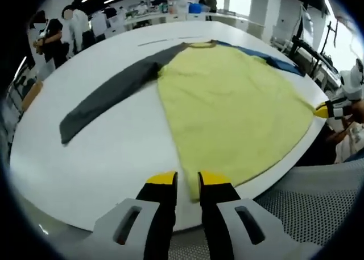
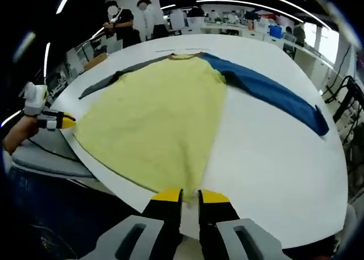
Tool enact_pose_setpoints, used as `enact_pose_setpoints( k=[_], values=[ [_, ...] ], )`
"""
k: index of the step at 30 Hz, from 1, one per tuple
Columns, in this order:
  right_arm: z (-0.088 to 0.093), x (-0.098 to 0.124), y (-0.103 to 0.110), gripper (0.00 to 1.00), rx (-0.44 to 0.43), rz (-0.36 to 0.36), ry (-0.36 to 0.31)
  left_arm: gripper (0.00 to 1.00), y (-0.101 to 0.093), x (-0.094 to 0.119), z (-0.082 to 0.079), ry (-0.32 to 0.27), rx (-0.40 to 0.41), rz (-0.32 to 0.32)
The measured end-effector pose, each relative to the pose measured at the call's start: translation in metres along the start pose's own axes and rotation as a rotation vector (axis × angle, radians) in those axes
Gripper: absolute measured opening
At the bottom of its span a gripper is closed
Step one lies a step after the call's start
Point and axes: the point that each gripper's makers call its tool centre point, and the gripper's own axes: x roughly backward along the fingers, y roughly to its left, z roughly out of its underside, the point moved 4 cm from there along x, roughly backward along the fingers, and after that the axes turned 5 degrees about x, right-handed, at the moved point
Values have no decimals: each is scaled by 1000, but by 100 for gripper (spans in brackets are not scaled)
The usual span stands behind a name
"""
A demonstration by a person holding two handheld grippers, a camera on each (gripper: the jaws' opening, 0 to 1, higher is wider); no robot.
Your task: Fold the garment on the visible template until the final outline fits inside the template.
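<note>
A yellow garment (image 1: 227,106) lies flat on the white table (image 1: 114,152), collar at the far side. Its grey sleeve (image 1: 108,95) stretches left and its blue sleeve (image 2: 273,92) stretches right. My left gripper (image 1: 188,180) sits at the near hem's left corner, jaws nearly together with the corner of the cloth between them. At the hem's other corner, my right gripper (image 2: 190,196) is also pinched on the cloth. The right gripper (image 1: 327,109) shows in the left gripper view, and the left gripper (image 2: 60,122) in the right gripper view. No template outline is clear to me.
A thin dark line (image 2: 176,49) marks the table beyond the collar. The near table edge (image 2: 114,186) runs just under the hem, with a grey mesh chair (image 1: 318,203) below it. Two people (image 2: 131,18) stand past the far side, by desks.
</note>
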Motion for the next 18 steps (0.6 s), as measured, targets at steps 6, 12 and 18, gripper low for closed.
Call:
enact_pose_setpoints(
  k=[6, 12, 18],
  values=[
    [-13, 9, -7, 35, 33, -14, -59, 32, -6, 2, -10, -86, -18, 45],
    [-30, 18, -22, 52, 45, -3, -126, 52, -11, 5, -23, -158, -54, 89],
    [-41, 21, -44, 62, 41, 15, -165, 69, -12, 10, -39, -259, -55, 142]
  ],
)
